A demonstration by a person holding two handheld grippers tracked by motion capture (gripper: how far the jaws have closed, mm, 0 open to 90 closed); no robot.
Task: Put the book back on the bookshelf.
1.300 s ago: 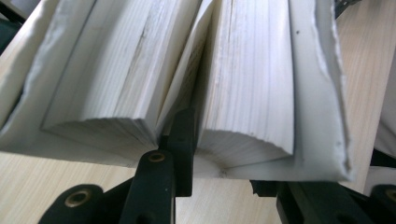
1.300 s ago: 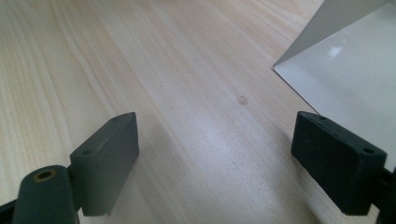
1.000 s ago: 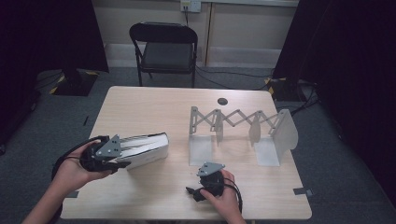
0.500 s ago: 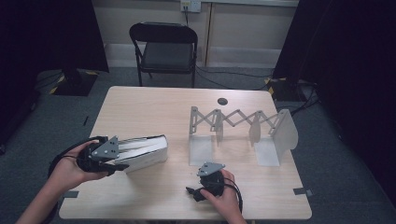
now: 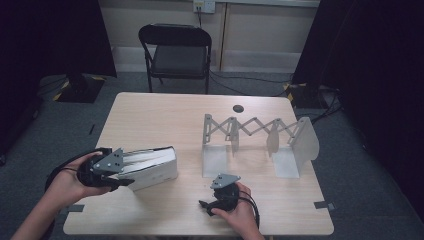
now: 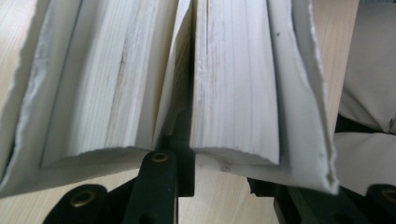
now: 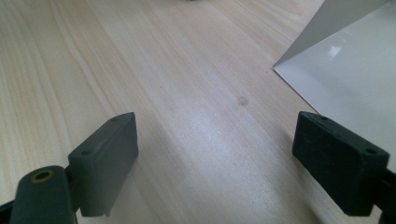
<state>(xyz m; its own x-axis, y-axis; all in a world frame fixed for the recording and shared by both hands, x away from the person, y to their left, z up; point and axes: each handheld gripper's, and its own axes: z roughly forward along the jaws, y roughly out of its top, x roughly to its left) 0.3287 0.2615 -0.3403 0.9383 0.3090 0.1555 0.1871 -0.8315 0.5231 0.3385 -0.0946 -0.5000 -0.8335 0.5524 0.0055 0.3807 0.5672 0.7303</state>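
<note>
White book (image 5: 150, 167) was clamped in our left gripper (image 5: 117, 176); right gripper (image 7: 217, 154) stood wide, empty. Loose pages could slip out.

Book (image 6: 233, 84) cut off at the top and left edges of the left gripper view, spine and covers out of sight. 1 jaw buried among the pages, tip hidden; the other tucked under the right-hand cover. Left gripper (image 5: 117, 175) fingertips lost against the book in the high view. Right gripper (image 5: 212, 202) partly masked by the hand (image 5: 240, 212), jaw gap too small to read there. White rack (image 7: 355, 60) clipped by the right edge.
</note>
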